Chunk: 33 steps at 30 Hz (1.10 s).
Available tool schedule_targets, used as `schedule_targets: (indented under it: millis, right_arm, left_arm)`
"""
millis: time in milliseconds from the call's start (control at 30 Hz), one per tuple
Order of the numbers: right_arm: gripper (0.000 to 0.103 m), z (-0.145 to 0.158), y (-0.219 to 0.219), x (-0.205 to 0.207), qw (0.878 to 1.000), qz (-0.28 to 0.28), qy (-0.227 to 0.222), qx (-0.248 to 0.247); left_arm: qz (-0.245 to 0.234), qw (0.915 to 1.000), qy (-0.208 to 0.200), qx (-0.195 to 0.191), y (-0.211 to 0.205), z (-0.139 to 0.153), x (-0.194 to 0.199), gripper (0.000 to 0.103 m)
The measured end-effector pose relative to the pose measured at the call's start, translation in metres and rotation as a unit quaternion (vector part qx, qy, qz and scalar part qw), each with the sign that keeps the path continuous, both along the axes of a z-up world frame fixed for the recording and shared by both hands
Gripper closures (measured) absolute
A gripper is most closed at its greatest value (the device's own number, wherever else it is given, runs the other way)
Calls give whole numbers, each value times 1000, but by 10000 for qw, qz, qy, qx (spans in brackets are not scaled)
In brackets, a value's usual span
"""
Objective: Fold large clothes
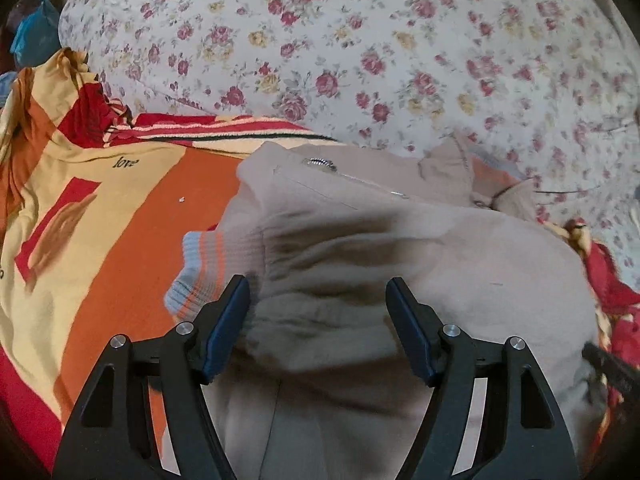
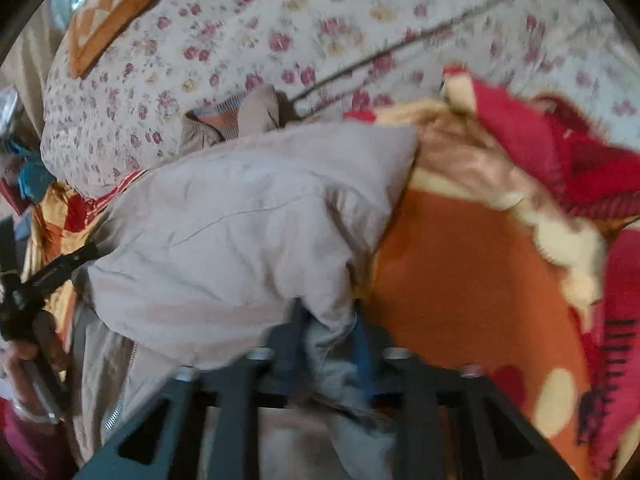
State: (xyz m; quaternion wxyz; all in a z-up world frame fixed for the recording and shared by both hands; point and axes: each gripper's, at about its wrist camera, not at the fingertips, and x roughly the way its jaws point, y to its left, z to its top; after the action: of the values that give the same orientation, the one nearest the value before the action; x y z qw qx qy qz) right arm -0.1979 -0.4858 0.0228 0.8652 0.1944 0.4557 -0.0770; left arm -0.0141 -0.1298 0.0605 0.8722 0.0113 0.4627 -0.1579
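A large beige jacket (image 1: 400,248) lies bunched on the bed, its zipper (image 1: 320,163) toward the far side. Its blue and orange striped cuff (image 1: 200,276) sticks out to the left. My left gripper (image 1: 318,304) hovers over the bunched sleeve, jaws wide apart, with cloth bulging below and between them but no pad pressing. In the right wrist view the same jacket (image 2: 240,220) fills the middle. My right gripper (image 2: 328,324) is shut on a pinched fold of its near edge. At that view's left edge a hand holds the left gripper (image 2: 48,276).
An orange, yellow and red blanket (image 1: 120,240) lies under the jacket and is rumpled at the right (image 2: 560,168). Behind it is a floral quilt (image 1: 360,40) with a dark cord (image 2: 400,48) across it. An orange patterned cushion (image 2: 116,4) rests at the back.
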Motion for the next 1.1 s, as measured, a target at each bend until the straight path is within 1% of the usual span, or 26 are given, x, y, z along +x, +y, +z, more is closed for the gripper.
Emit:
schedule_targets:
  millis: [67, 133, 167, 200, 233, 267, 300, 367, 400, 433, 500, 533, 600, 633, 667, 733, 800, 833, 867, 900, 933, 1000, 1033, 1067, 1100]
  right_arm:
    - [103, 3, -3, -4, 9990, -245, 6, -375]
    - [103, -10, -9, -5, 9956, -562, 275, -697]
    - [103, -19, -14, -5, 9962, -605, 352, -513]
    - [103, -21, -20, -10, 9972, -660, 221, -290]
    - [103, -16, -25, -18, 9972, -736, 63, -95]
    - [99, -10, -28, -24, 9968, -792, -74, 73]
    - [93, 0, -30, -33, 9964, -799, -242, 153]
    - [26, 14, -25, -44, 9973, -638, -360, -30]
    - [20, 20, -18, -50, 9976, -492, -431, -208]
    - [20, 24, -8, -56, 9975, -301, -499, -409]
    - [20, 21, 13, -61, 9957, 54, -379, -844]
    - [20, 16, 24, -62, 9926, 132, -267, -1179]
    - [21, 3, 39, -58, 9824, 207, -74, -1852]
    - [25, -4, 44, -52, 9781, 220, 33, -2071]
    - [31, -8, 46, -49, 9766, 217, 49, -2138]
    - [37, -7, 42, -41, 9809, 42, -159, -1940]
    - [51, -3, 34, -36, 9861, -199, -351, -1611]
    - [64, -2, 26, -35, 9890, -328, -413, -1378]
    - [71, -3, 20, -32, 9908, -446, -437, -1197]
    - [72, -3, 10, -36, 9917, -683, -488, -970]
    - [73, -3, 2, -45, 9906, -948, -491, -850]
    - [73, -6, -10, -61, 9868, -1373, -421, -747]
    - [73, -12, -15, -64, 9877, -1423, -317, -567]
    - [73, -16, -13, -63, 9900, -1312, -205, -478]
    - [73, -16, -7, -62, 9920, -1108, -133, -587]
  left_arm:
    - [32, 10000, -36, -16, 3, -2, -5, 32]
    - [34, 9999, 6, 141, 2, -7, -7, 32]
    - [14, 9998, 10, 205, 1, -8, -9, 32]
    - [-19, 9997, -25, 224, 2, -6, -12, 32]
    - [-41, 9998, -79, 179, 4, -3, -16, 32]
    - [-40, 9999, -89, 140, 5, -1, -17, 32]
    - [-23, 10000, -58, 76, 8, 1, -18, 32]
    - [39, 9999, 80, -124, 14, 4, -16, 32]
    - [86, 9996, 134, -249, 17, 5, -16, 32]
    - [151, 9991, 183, -365, 20, 6, -15, 32]
    - [257, 9983, 260, -452, 24, 6, -14, 32]
    - [304, 9978, 313, -490, 25, 6, -14, 32]
    - [317, 9975, 363, -520, 23, 5, -15, 32]
    - [293, 9975, 398, -511, 21, 3, -16, 32]
    - [276, 9975, 415, -506, 21, 3, -17, 32]
    - [250, 9976, 428, -489, 18, 1, -18, 32]
    - [267, 9976, 438, -475, 17, 0, -17, 32]
    - [278, 9973, 477, -485, 16, -2, -16, 32]
    - [281, 9971, 507, -492, 16, -3, -15, 32]
    - [275, 9969, 545, -487, 16, -5, -14, 32]
    - [252, 9969, 578, -463, 15, -8, -14, 32]
    - [171, 9967, 652, -443, 12, -14, -13, 32]
    - [183, 9969, 667, -381, 11, -17, -13, 32]
    - [192, 9971, 645, -351, 10, -18, -14, 32]
    - [186, 9972, 632, -360, 10, -17, -15, 32]
